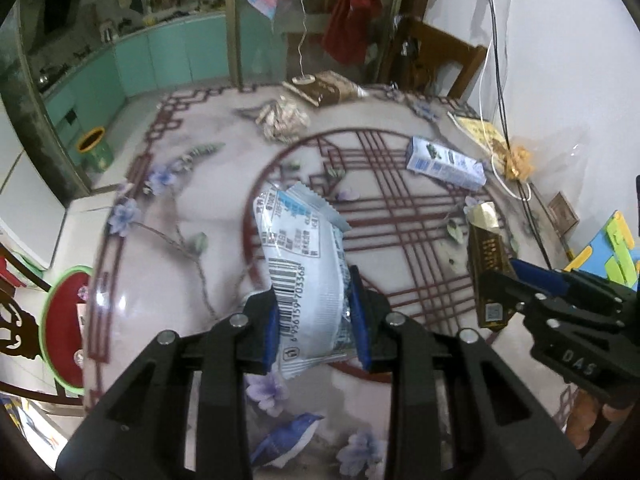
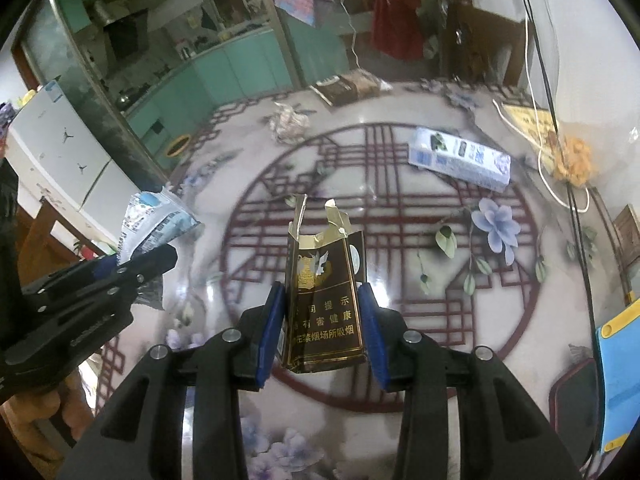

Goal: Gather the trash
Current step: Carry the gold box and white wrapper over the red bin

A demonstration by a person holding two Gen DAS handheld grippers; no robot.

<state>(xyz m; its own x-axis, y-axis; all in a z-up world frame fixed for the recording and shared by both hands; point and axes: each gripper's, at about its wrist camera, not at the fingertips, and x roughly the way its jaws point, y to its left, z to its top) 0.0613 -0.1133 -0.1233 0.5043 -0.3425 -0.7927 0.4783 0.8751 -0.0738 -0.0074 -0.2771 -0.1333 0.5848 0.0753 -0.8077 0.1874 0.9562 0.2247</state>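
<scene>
We have both hands over the round table (image 1: 192, 184), its glossy top printed with a red lattice ring and blue flowers, and it spreads across nearly all of both views. Out on the floor beyond its far left edge stands a small green bin (image 1: 94, 150) with a yellow rim, which we judge to be where the trash should end up.

On the far right of the table a blue and white carton (image 2: 460, 159) lies on its side, not yet picked up. Further back a crumpled bag (image 1: 285, 118) and a brown packet (image 1: 326, 87) sit near the far edge; motion blur leaves their contents unclear.

Our left claw (image 1: 316, 322) is clamped on a white snack wrapper (image 1: 298, 264), the blue pads pinching its lower end by the barcode so the rest stands up clear of the table. Our right claw (image 2: 324, 330) grips a dark brown cigarette pack (image 2: 326, 304) by its two narrow sides, torn lid uppermost. We judge both pieces are held upright and off the surface so that they can be carried away together.

Whether the pack or the wrapper is empty we cannot tell. The cables (image 2: 540, 92) on the right run out of frame, and the fisheye rim cuts off the near edge of the table.
</scene>
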